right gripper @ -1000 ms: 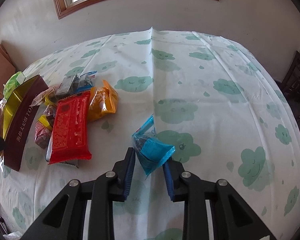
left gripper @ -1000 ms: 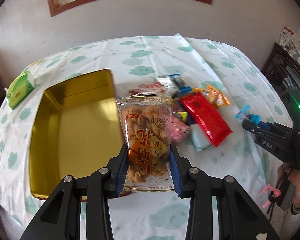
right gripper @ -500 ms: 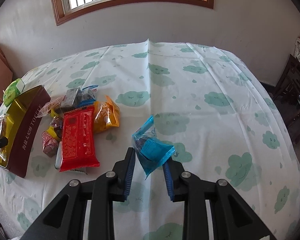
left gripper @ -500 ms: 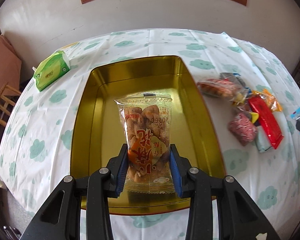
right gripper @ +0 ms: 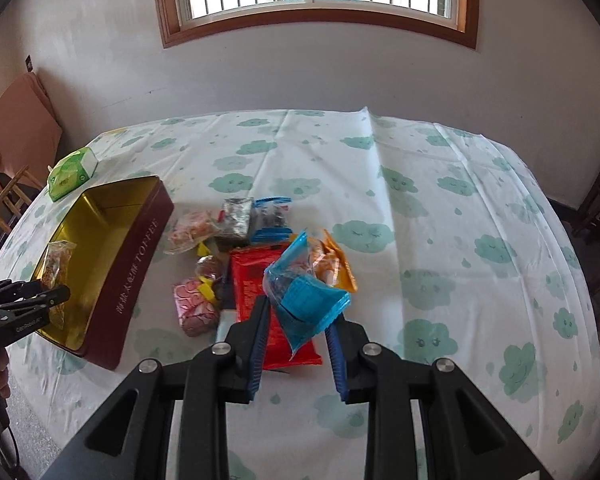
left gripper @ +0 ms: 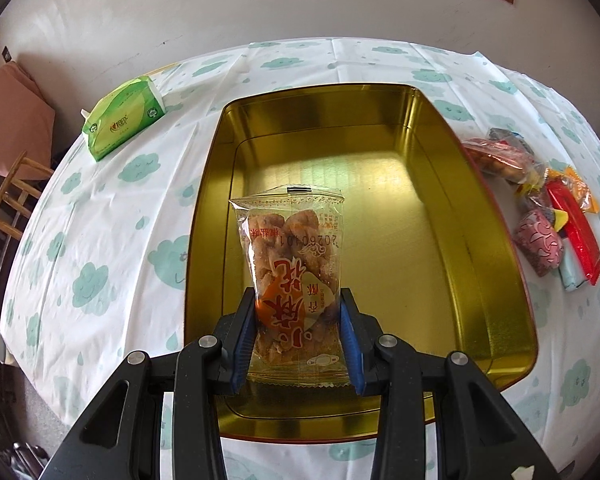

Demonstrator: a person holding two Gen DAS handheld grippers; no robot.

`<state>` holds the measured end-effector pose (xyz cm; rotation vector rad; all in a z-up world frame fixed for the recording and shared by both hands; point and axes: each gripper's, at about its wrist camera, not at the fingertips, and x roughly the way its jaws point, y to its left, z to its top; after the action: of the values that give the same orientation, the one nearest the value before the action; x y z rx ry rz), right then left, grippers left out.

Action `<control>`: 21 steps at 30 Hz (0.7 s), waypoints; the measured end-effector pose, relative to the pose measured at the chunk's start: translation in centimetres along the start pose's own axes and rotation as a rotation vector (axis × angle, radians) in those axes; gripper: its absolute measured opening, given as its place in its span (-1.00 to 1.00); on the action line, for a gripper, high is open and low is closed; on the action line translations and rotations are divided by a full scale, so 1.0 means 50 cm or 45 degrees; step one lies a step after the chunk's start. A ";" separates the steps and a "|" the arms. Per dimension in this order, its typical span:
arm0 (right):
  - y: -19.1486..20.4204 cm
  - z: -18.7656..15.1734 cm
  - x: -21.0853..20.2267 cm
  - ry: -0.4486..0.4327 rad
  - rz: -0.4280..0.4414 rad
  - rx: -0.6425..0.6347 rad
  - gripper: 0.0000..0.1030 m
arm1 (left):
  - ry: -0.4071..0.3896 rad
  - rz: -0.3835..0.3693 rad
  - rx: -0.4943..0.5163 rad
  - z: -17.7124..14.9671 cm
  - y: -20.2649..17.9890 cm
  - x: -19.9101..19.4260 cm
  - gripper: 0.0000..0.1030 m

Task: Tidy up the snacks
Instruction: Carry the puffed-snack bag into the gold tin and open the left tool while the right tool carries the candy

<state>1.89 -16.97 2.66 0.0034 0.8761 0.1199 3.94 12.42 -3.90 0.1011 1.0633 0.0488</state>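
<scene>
Gold-lined tin [left gripper: 480, 216], near the desk's left edge, now lay directly beneath the left tongs [left gripper: 298, 340], which pinched the fried-snack bag [left gripper: 292, 264] above its floor, ready for release. Right tongs [right gripper: 296, 344], lifted, pinched a blue packet [right gripper: 304, 300] over the loose pile [right gripper: 236, 236].

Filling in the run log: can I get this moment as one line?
left tongs: shut on fried snack bag, over gold tin | right tongs: shut on blue packet | snack pile: on table
</scene>
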 end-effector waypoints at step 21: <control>0.305 0.022 0.063 0.075 0.268 -0.265 -0.46 | 0.000 -0.003 -0.024 -0.014 0.044 0.014 -0.32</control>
<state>3.17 -1.45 1.76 -0.1026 0.9173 0.4092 3.70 14.73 -4.61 0.0831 1.0629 0.0567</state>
